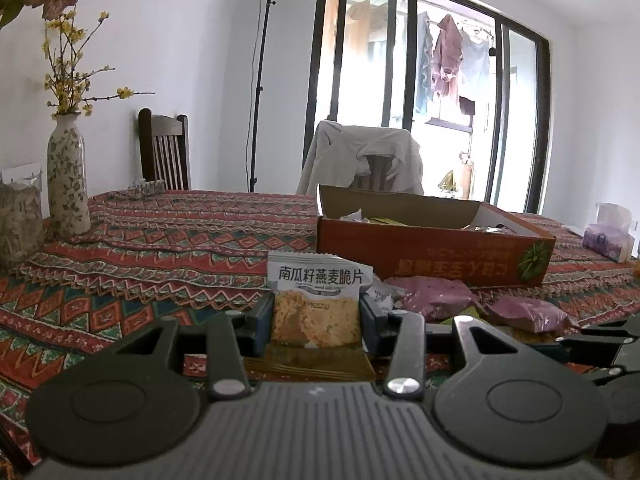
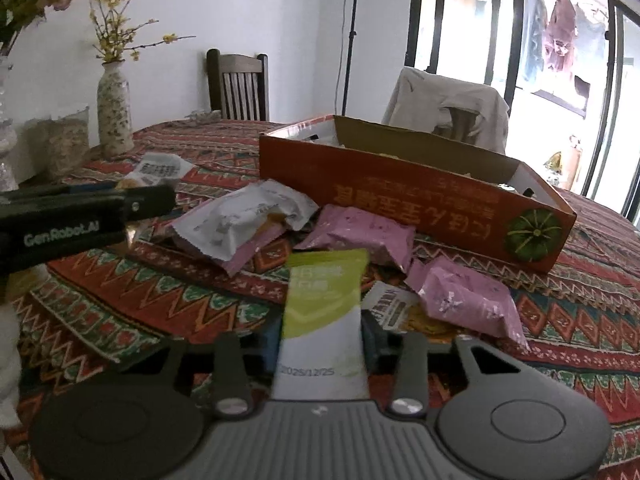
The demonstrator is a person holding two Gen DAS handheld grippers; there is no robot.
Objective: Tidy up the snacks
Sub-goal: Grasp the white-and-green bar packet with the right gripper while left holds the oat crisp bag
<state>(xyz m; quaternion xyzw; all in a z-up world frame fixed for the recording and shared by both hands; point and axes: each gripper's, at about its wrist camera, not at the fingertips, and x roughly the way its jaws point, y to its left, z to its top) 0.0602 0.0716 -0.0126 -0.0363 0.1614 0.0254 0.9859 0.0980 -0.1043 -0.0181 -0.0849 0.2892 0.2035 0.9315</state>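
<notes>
My left gripper (image 1: 318, 316) is shut on a white oat-crisp packet (image 1: 318, 300) with Chinese print, held upright above the patterned tablecloth. My right gripper (image 2: 322, 336) is shut on a green-and-white snack packet (image 2: 324, 312), also upright. An open orange cardboard box (image 1: 432, 256) holding some snacks lies beyond both grippers; it shows in the right wrist view (image 2: 400, 196) too. Loose pink packets (image 2: 360, 236) and a white packet (image 2: 244, 216) lie on the cloth in front of the box. The left gripper's body (image 2: 80, 216) shows at the left of the right wrist view.
A floral vase (image 1: 68, 176) and a glass jar (image 1: 20, 216) stand at the table's left. A tissue pack (image 1: 608, 232) sits at the far right. Two chairs (image 1: 164, 148), one draped with a jacket (image 1: 364, 156), stand behind the table.
</notes>
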